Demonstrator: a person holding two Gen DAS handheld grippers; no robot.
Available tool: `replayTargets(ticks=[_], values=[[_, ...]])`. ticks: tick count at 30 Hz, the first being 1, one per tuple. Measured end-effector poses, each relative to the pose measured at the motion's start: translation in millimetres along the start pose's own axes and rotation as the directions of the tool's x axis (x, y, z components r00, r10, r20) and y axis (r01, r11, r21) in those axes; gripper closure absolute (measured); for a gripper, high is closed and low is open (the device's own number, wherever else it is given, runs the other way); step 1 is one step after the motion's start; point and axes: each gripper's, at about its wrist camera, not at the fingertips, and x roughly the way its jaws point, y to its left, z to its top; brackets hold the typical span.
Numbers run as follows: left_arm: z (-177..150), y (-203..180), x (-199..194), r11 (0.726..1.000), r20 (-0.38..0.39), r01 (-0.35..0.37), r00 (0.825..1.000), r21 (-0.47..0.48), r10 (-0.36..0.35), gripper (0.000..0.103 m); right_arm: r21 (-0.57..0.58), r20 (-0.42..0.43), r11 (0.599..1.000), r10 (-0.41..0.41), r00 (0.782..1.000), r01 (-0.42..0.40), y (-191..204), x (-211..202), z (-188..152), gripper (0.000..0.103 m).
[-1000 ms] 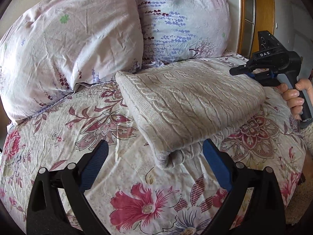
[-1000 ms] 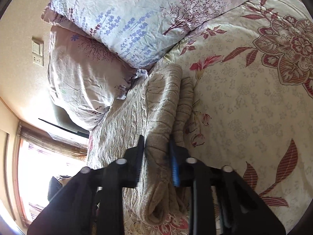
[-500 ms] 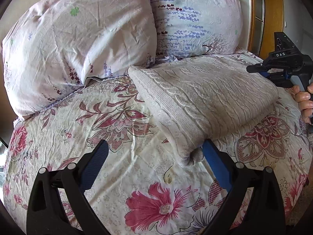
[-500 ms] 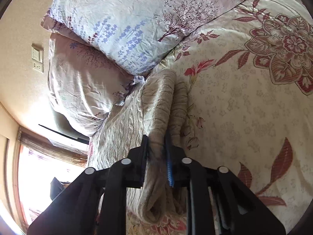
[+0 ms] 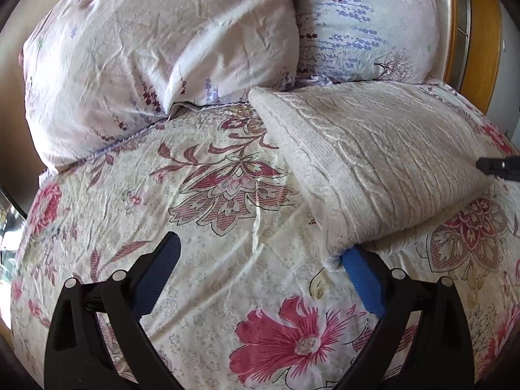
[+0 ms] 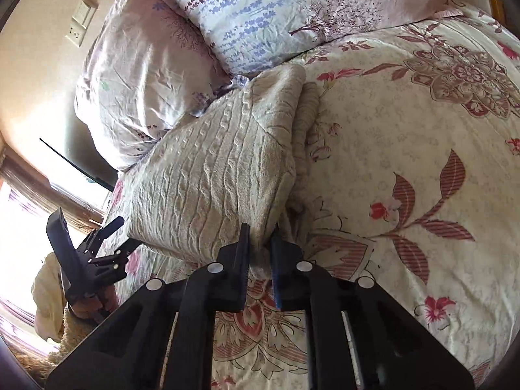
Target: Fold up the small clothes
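A folded cream cable-knit sweater (image 5: 383, 159) lies on the floral bedspread (image 5: 208, 227) below the pillows. It also shows in the right wrist view (image 6: 211, 175). My right gripper (image 6: 260, 247) is shut on the sweater's near corner and holds that edge lifted a little. My left gripper (image 5: 260, 260) is open above the bedspread, with its right blue pad (image 5: 360, 276) touching the sweater's near corner. The left gripper also shows in the right wrist view (image 6: 120, 234), open beside the sweater's far edge.
Two floral pillows (image 5: 156, 52) (image 5: 364, 22) lean at the head of the bed. A wooden frame (image 5: 477, 32) stands at the right. A wall switch plate (image 6: 81, 19) and a bright window (image 6: 19, 221) lie to the left in the right wrist view.
My left gripper has moved left, so the sweater sits further right in its view. My right gripper has pulled back and lifted the sweater's edge, still pinched.
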Motion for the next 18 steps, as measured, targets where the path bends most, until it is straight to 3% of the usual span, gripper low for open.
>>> replayTargets(ticks=[3,7,9,11,13,15,18], values=[[-1,7,6,0.999,-0.034,0.016,0.999,-0.051,-0.018,0.007,0.031,0.001,0.999,0.012,1.0,-0.012,-4,2,-6,0.092],[-9,1,-10,0.998,-0.025,0.066,0.997,-0.012,-0.067,0.007,-0.042,0.046,0.997,-0.068,0.997,0.07,12,-12,-8,0.09],[-12,1,-33,0.993,0.027,0.114,0.993,-0.01,-0.113,0.007,-0.072,0.117,0.992,-0.097,0.988,0.106,21,-30,-4,0.082],[-5,0,-56,0.982,0.113,0.184,0.978,-0.046,-0.178,0.007,-0.106,0.213,0.985,-0.113,0.971,0.138,33,-47,1,0.074],[12,-9,-65,0.972,0.194,0.221,0.96,-0.085,-0.202,0.007,-0.148,0.243,0.979,-0.102,0.965,0.141,49,-46,6,0.074],[28,-28,-61,0.977,0.22,0.192,0.961,-0.096,-0.167,0.007,-0.183,0.226,0.968,-0.128,0.966,0.171,64,-30,9,0.074],[47,-62,-40,0.989,0.175,0.129,0.978,-0.065,-0.116,0.007,-0.221,0.203,0.942,-0.211,0.956,0.255,76,-7,4,0.074]])
